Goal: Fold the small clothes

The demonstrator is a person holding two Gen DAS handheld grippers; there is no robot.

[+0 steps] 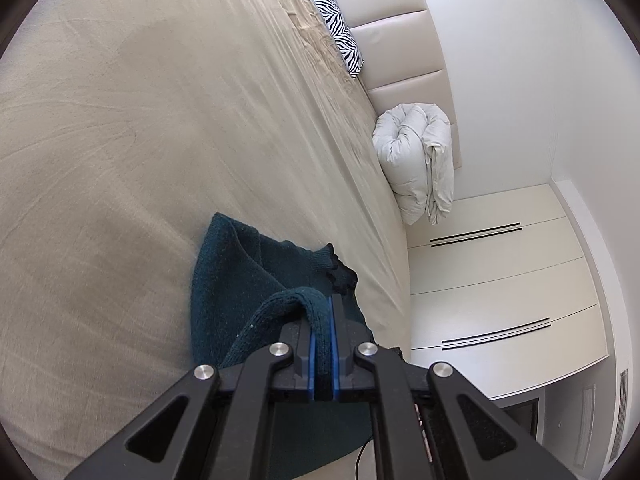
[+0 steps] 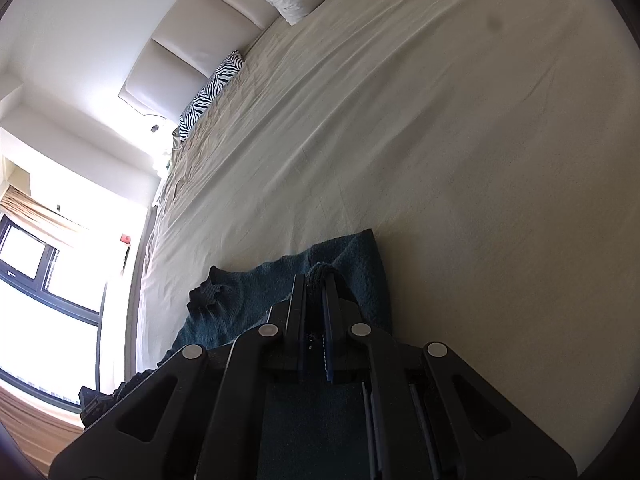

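Knitwear, dark teal, lies near the edge of the bed: a small sweater (image 1: 236, 276) spread on the beige sheet (image 1: 140, 140), with both tools working at it from that side. The left tool (image 1: 323, 312) has its blue-lined jaws pressed together on a thick ribbed band of the sweater, which rises from the fabric in a loop and runs down between the pads. The right tool (image 2: 316, 284) is likewise closed, pinching a bunched bit of the same sweater (image 2: 360, 264) at its tips, the knit poking out just above them. A dark cuff (image 1: 342, 276) with a scalloped edge lies crumpled on the sheet just beyond the left tool; from the right wrist view the same cuff (image 2: 208, 292) sits left of the tool, the sleeve running back from it toward the camera.

The sheet is lightly creased in long lines running toward the headboard (image 1: 396, 40), a padded cream one in panels. A zebra-striped pillow (image 1: 338, 26) leans against it, and well apart from that a folded white duvet (image 1: 416, 160) is heaped at the head of the bed. Behind are white wardrobe doors (image 1: 500, 280) on one side and a bright window (image 2: 44, 280) on the other.
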